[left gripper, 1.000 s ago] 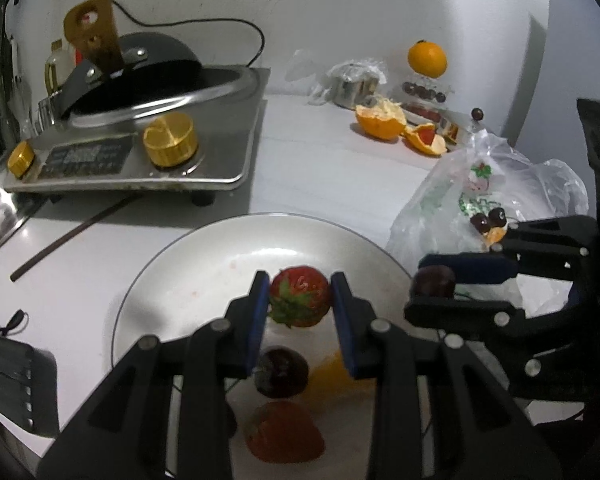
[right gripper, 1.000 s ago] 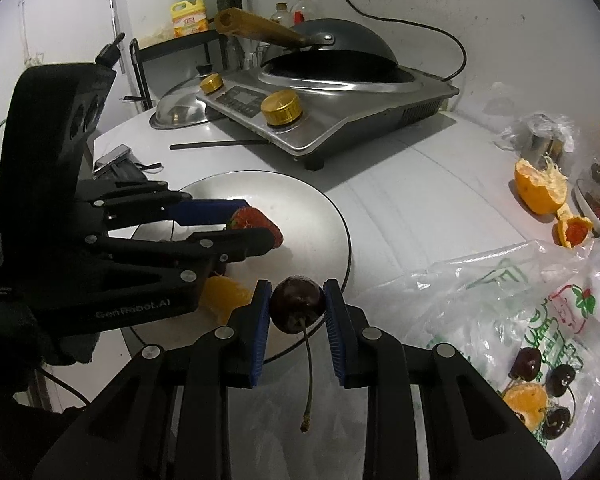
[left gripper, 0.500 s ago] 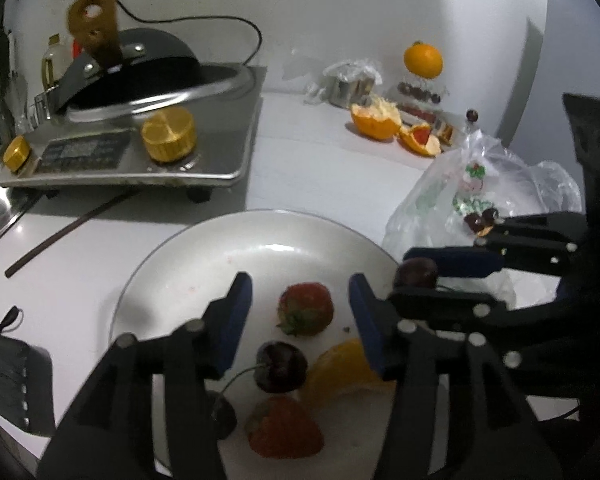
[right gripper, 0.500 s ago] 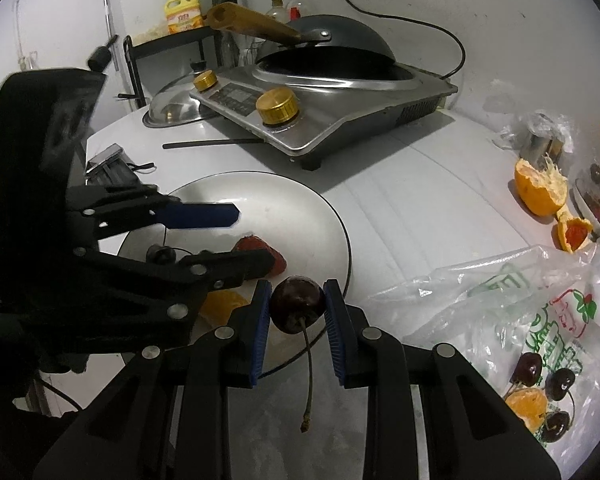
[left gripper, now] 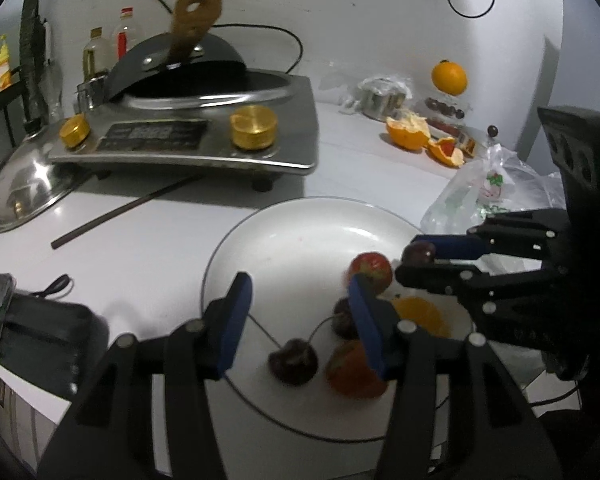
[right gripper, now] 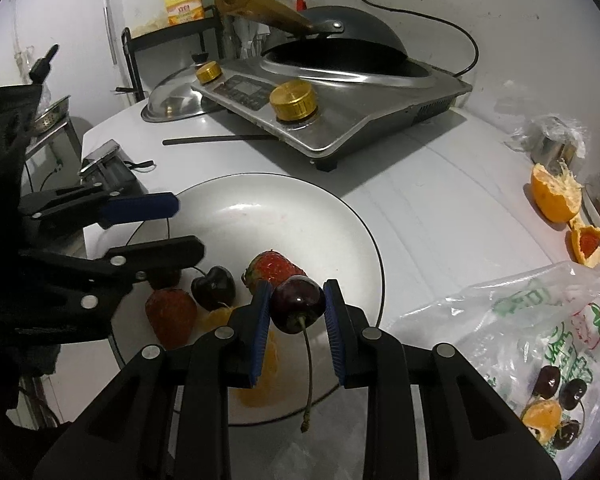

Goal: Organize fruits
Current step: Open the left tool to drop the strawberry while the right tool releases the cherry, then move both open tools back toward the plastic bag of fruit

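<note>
White plate [right gripper: 352, 216]: sits on the white table [right gripper: 440, 208], near edge, in front of the cooker.

Plate contents: two strawberries, one toward the middle [right gripper: 274, 266] and one at the near left [right gripper: 171, 317]; a dark cherry [right gripper: 213, 288] with stem between them; a second cherry [left gripper: 293, 361] visible in the left wrist view; an orange segment [left gripper: 420, 314].

Left gripper [left gripper: 296, 312]: over the left part of the plate, jaws spread with nothing between the pads; its jaws have just been opening.

Right gripper [right gripper: 296, 312]: pinches a dark cherry [right gripper: 298, 304] between its blue pads, stem hanging down, above the plate's near right rim.

Plastic bag [right gripper: 540, 320]: right of the plate, lying on the table, with more cherries [right gripper: 548, 382] and an orange piece [right gripper: 542, 418] on it.

Induction cooker [right gripper: 360, 96]: far side, carrying a dark wok [right gripper: 340, 46] with wooden handle.

Steel lid [right gripper: 172, 100]: left of the cooker.

Dark stick [right gripper: 220, 140]: lies on the table between cooker and plate.

Orange peel [right gripper: 556, 196]: far right.
</note>
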Demonstrator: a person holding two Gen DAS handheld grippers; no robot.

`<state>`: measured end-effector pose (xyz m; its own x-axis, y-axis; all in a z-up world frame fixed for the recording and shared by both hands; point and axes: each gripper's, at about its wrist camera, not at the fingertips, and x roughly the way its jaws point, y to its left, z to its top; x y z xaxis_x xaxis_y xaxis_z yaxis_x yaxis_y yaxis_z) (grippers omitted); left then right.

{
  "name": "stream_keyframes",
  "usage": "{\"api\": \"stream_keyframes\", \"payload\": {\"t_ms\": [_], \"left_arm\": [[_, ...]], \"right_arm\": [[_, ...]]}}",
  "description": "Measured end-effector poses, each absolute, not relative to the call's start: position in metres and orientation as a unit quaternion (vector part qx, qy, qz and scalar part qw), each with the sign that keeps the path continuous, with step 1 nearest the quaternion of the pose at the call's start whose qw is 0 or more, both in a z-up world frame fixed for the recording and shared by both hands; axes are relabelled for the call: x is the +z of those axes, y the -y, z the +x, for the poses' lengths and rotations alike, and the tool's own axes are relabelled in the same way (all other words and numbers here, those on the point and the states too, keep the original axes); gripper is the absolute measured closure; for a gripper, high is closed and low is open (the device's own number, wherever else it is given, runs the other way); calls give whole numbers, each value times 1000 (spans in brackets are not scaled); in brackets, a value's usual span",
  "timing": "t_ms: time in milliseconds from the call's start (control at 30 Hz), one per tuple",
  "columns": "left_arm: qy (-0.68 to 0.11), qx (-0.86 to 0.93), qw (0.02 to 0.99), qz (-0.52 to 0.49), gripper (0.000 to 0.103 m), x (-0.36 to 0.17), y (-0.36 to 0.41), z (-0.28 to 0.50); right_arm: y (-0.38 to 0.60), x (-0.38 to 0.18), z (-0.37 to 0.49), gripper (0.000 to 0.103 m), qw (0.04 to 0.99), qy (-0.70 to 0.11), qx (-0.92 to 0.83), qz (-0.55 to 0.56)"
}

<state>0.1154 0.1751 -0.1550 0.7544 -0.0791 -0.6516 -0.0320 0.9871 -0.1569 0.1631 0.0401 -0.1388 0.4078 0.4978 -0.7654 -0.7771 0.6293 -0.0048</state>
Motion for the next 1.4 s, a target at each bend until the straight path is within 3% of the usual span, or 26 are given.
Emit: {"api": "stream_keyframes", "payload": {"t_ms": [1033,1100,1167,1400], "left_arm": [[-333,-10,940,-77,49,-140,-162,90],[-331,-12,940,-76,48,-137,-158,88],[-327,-13,942,-76,36,-134,-153,85],[-320,-16,945,-66,35,-123,-135,77]], "right_arm": [[-21,-119,146,73,835,-365,375,-170],[-17,-115,142,73,837,-362,374,-168],[-12,-111,138,73,840,-357,371,-170],[8,-101,128,73,848,-346,367,-160]]}}
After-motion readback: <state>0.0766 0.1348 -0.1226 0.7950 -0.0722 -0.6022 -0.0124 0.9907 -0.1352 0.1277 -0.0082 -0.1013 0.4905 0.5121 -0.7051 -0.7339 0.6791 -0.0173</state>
